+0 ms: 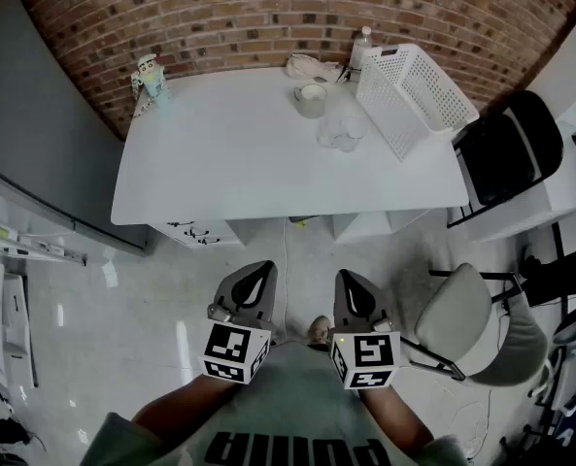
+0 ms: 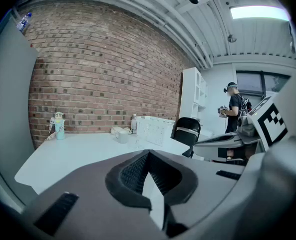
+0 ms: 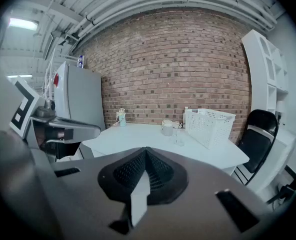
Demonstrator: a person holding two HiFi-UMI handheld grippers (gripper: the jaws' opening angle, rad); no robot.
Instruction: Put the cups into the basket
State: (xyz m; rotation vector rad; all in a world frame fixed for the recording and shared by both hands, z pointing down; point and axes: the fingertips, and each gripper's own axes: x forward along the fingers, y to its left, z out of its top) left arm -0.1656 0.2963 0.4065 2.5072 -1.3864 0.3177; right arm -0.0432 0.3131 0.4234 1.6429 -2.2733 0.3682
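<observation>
My left tongs (image 1: 253,282) and right tongs (image 1: 356,289) are both pinched together on nothing, low in the frame and well short of the bench (image 1: 220,168). The mug (image 1: 311,100) and clear cups (image 1: 340,133) stand upper right, just left of the basket (image 1: 416,97). I judge my right tongs the nearer.

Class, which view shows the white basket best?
The head view: the basket is seen from above, its open top visible. The right gripper view shows it side-on; the left gripper view, small and far off.
</observation>
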